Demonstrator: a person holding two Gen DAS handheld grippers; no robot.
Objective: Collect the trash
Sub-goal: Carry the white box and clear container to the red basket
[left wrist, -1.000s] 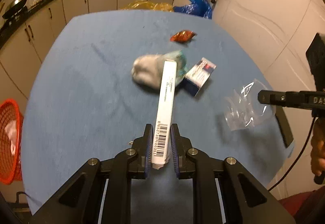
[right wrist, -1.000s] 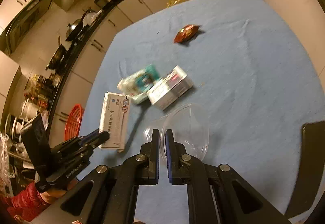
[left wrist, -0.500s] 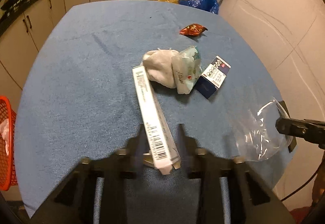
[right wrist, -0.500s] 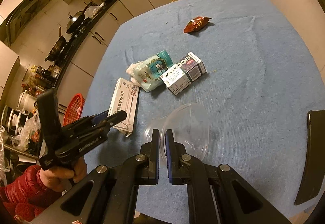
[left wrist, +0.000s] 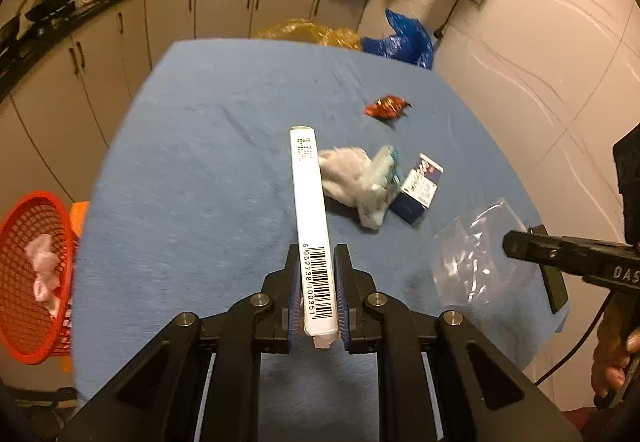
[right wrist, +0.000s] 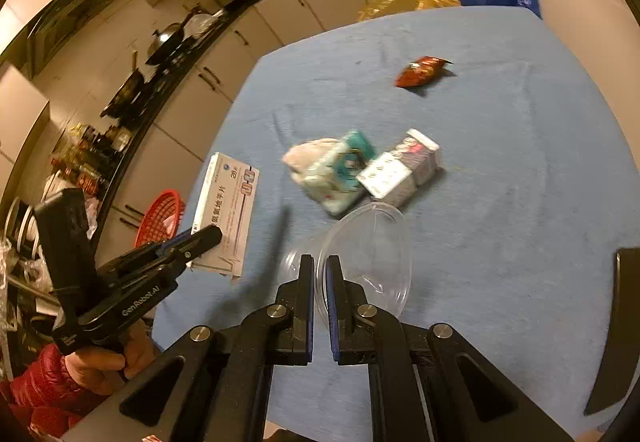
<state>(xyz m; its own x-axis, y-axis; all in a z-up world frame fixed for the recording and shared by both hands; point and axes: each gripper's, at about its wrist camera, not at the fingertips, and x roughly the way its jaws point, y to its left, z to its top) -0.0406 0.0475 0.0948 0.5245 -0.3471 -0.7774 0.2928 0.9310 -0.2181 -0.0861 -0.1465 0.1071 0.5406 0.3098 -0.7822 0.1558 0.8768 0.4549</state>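
**Over the blue table: one box up, one cup pinched**

Above the near edge of the blue table (left wrist: 192, 169) the left gripper (left wrist: 318, 294) is clamped on the barcode end of a long white medicine box (left wrist: 310, 201), held on its narrow edge. Its long axis runs from six o'clock up toward twelve in the left wrist view, leaning a touch to eleven, far end over the cloth and free of it. I'd call that light, stiff cardboard: it should carry fine by one end, but squeeze harder and the walls may dent.

At four o'clock, the right gripper (right wrist: 318, 274) has its jaws nearly together on the rim of a clear plastic cup (right wrist: 372, 254), mouth opening toward one o'clock. Thin and slick, I reckon. The rim is the sensible hold, though it may flex or slip.

Left lying near the centre: a crumpled tissue pack (left wrist: 362, 181), touching a small blue-and-white box (left wrist: 420, 187), and a red wrapper (left wrist: 386, 107) well apart at one o'clock. Soft stuff, easily pinched anywhere.

Off the table at nine o'clock stands a red basket (left wrist: 24, 330), some waste already inside, likely the destination.
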